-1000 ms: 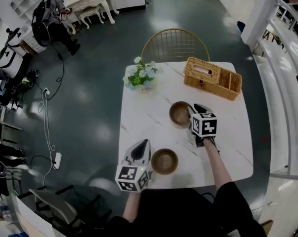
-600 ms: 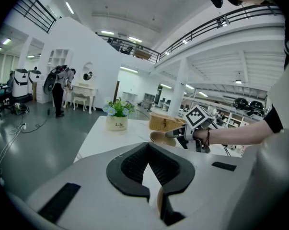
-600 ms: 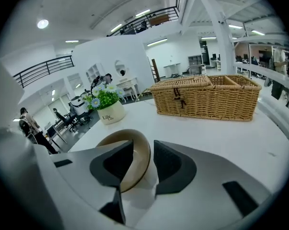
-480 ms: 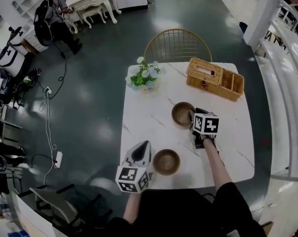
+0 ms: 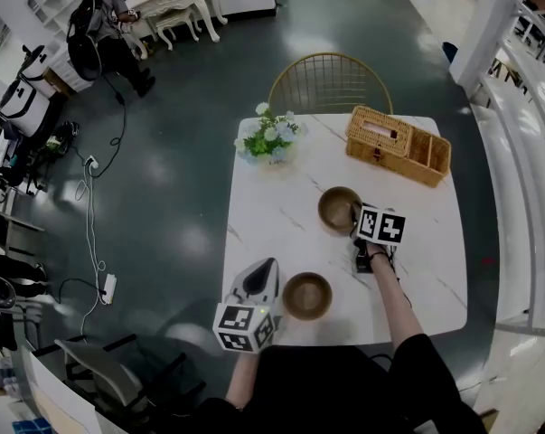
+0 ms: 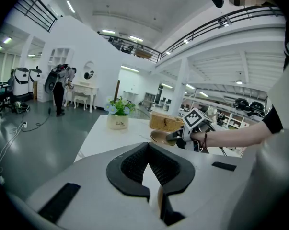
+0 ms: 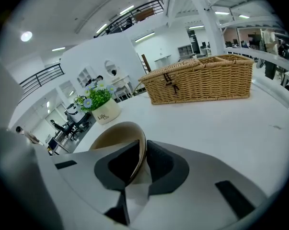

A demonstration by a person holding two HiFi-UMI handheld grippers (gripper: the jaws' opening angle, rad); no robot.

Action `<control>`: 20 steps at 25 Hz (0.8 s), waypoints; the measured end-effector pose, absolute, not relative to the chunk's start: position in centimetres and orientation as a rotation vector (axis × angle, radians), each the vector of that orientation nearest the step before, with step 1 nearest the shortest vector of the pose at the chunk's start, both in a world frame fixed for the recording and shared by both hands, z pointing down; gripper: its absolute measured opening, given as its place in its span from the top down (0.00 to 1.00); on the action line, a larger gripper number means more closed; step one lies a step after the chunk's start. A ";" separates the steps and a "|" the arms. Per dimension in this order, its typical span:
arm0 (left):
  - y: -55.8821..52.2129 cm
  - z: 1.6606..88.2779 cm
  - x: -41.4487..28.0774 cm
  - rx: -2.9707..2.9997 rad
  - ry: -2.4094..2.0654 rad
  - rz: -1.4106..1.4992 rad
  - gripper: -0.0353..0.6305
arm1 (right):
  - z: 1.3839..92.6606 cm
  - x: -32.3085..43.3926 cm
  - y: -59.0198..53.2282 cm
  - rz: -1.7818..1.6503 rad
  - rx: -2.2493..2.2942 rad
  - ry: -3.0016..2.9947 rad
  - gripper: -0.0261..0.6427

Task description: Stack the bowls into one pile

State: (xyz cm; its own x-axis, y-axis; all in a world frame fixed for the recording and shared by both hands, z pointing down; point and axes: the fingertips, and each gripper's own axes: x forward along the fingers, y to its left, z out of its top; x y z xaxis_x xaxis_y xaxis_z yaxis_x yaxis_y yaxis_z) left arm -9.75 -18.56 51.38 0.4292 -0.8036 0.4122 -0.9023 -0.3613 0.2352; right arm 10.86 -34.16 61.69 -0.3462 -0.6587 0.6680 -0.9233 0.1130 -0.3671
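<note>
The right arm reaches out from the near edge of the white table (image 5: 272, 233), forearm bare, wrist bent so that the right gripper (image 5: 358, 217) slants down and leftward towards the far bowl (image 5: 338, 210), its marker cube (image 5: 380, 226) uppermost. Its jaws have just been closing. In the right gripper view they stand narrowly apart with the bowl's right-hand rim upright between the two dark pads, one pad inside the wall and the other outside, both tight against it. That bowl sits about mid-table, nearer than the wicker basket (image 5: 399, 145) and to the right of the flower pot (image 5: 270, 138). The left arm is drawn in close to the body, and the left gripper (image 5: 263, 268) hangs at the table's near-left edge, pointing away and a little downward. Its jaws are parted by a slim gap and grip nothing; only tabletop and a sliver of brown show through. The near bowl (image 5: 306, 296) rests on the table just to its right, well apart from the far one.
</note>
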 end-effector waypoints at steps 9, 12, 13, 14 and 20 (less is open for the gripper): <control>-18.0 50.9 -10.0 2.270 -1.455 0.307 0.93 | 61.3 11.2 -33.1 1.211 1.584 -2.068 0.90; -17.8 50.7 -10.0 2.271 -1.461 0.300 0.93 | 60.8 11.1 -32.8 1.232 1.579 -2.085 0.90; -17.8 50.7 -10.0 2.272 -1.462 0.298 0.93 | 60.5 11.0 -32.7 1.232 1.574 -2.094 0.90; -17.7 50.7 -10.1 2.272 -1.463 0.297 0.93 | 60.3 10.8 -32.5 1.230 1.569 -2.103 0.90; -17.0 50.3 -10.3 2.283 -1.475 0.296 0.93 | 58.8 9.9 -31.1 1.242 1.534 -2.159 0.90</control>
State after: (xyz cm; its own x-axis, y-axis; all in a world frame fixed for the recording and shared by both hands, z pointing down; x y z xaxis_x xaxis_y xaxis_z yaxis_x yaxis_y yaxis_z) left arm -10.31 -16.96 50.27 0.4194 -0.8209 0.3875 -0.9069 -0.3600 0.2188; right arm 9.92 -31.06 58.76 -0.4334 -0.6739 0.5983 -0.8560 0.1003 -0.5072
